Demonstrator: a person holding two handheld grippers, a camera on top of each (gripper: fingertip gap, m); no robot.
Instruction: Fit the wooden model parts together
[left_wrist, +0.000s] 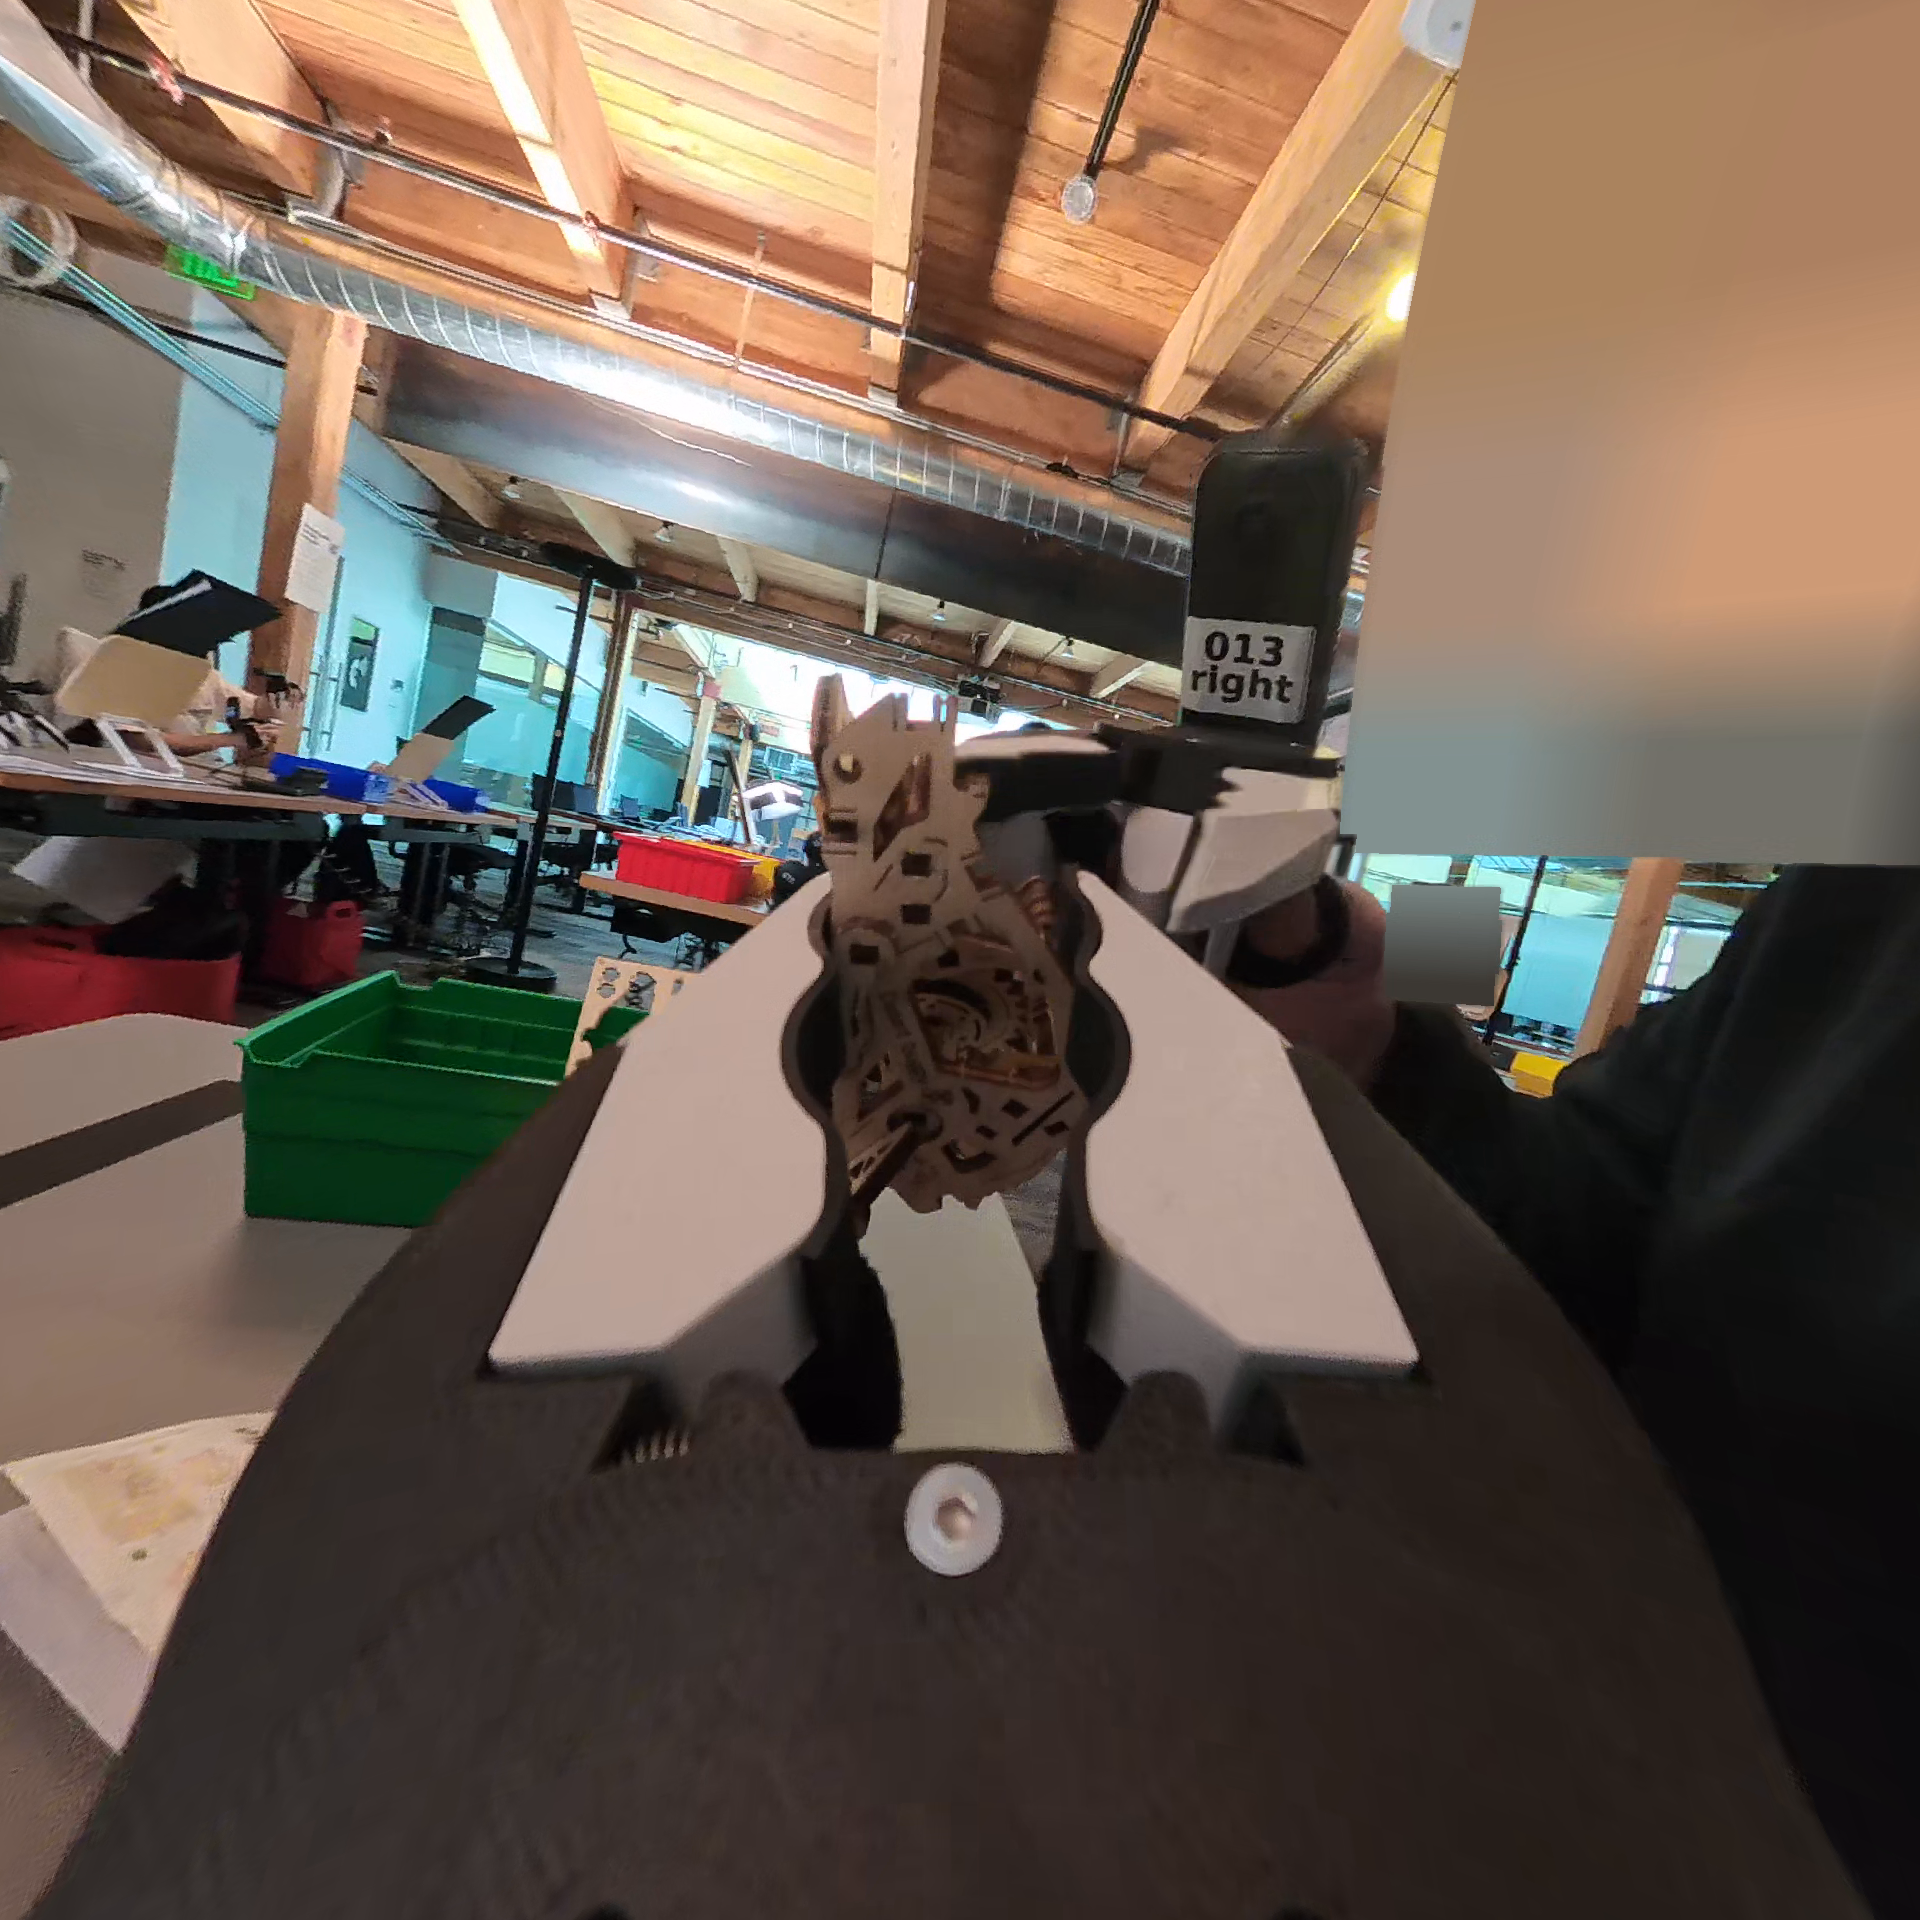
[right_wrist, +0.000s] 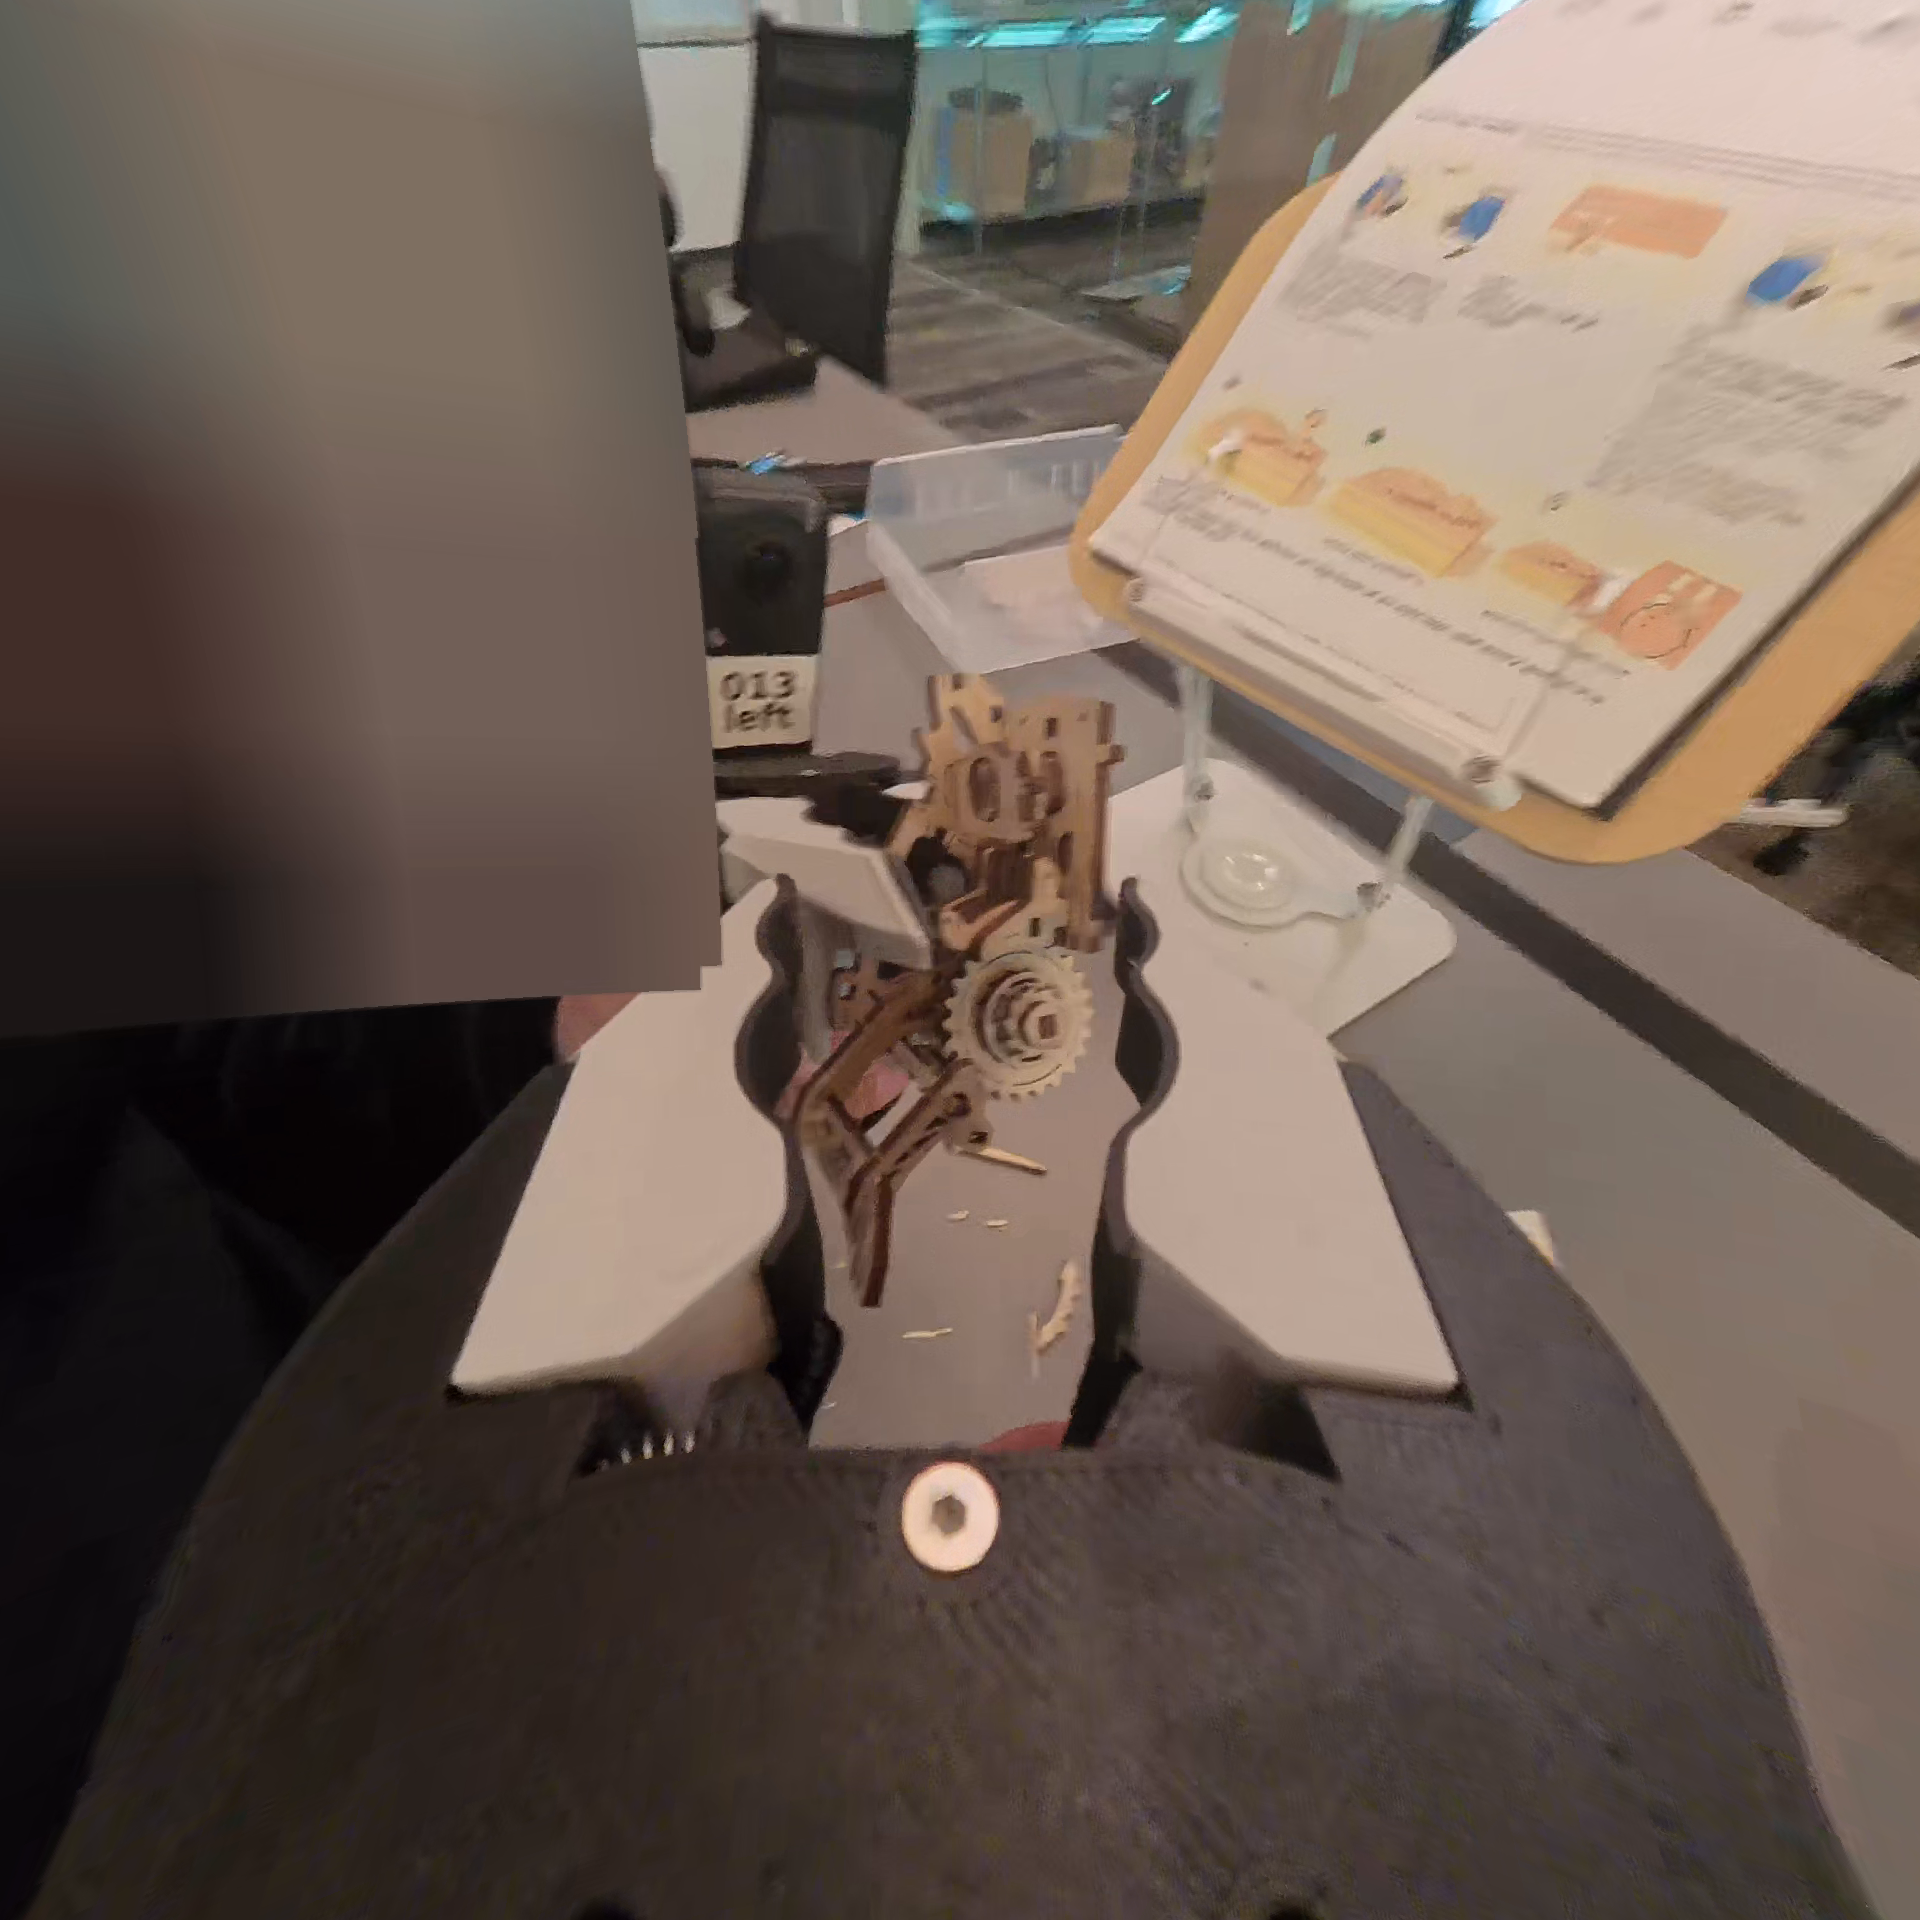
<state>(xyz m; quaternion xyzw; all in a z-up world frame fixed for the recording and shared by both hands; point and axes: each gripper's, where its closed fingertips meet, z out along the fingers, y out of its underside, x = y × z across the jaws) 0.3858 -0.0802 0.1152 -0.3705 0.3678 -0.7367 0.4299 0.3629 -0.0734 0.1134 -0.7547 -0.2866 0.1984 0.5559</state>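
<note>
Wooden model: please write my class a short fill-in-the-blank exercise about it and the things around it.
1. The left gripper grips the wooden model between its two ___.
2. The open bin on the table is coloured ___.
3. The toothed wheel on the model is a ___.
4. In the right wrist view, the instruction sheet stands to the model's ___.

Missing words: fingers; green; gear; right.

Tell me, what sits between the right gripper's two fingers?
The wooden model, gear showing, lifted above the table; wood scraps lie below. Right wrist view.
</note>
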